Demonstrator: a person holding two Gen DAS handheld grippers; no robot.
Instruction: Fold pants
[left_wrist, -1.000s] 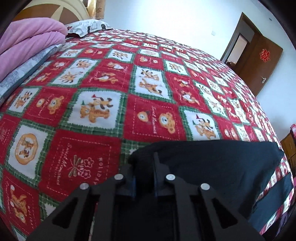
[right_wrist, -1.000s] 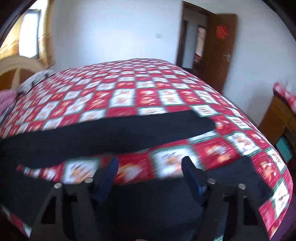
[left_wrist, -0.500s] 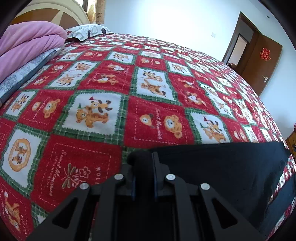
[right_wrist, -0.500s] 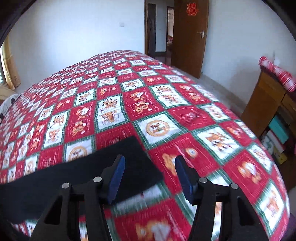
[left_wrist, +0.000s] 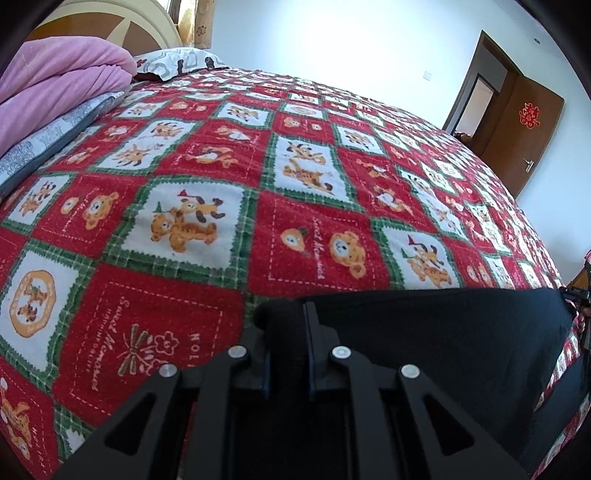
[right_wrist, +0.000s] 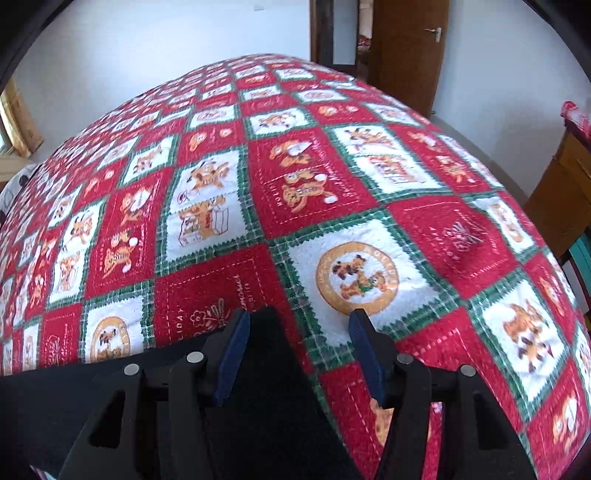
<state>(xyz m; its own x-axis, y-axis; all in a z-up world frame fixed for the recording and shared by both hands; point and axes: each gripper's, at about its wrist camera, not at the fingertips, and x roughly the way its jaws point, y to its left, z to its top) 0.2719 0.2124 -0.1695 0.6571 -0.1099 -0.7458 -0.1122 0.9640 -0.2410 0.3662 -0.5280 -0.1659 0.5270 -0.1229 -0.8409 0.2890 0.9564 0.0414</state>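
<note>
Black pants (left_wrist: 443, 332) lie on a bed with a red, white and green patchwork quilt (left_wrist: 303, 206). My left gripper (left_wrist: 286, 325) is shut on a bunched corner of the pants, low over the quilt. In the right wrist view my right gripper (right_wrist: 299, 328) is open, its blue pads (right_wrist: 236, 343) wide apart. The end of a black pants leg (right_wrist: 266, 369) lies between the jaws, nearer the left pad.
A pink blanket (left_wrist: 55, 85) and a grey patterned pillow (left_wrist: 48, 140) lie at the bed's head on the left. A brown door (left_wrist: 517, 125) stands at the far right. A wooden cabinet (right_wrist: 557, 192) stands beside the bed's right edge.
My left gripper has kept its hold and drawn the pants corner a little. My right gripper has swung right along the pants leg to its end and lowered over it, still open.
</note>
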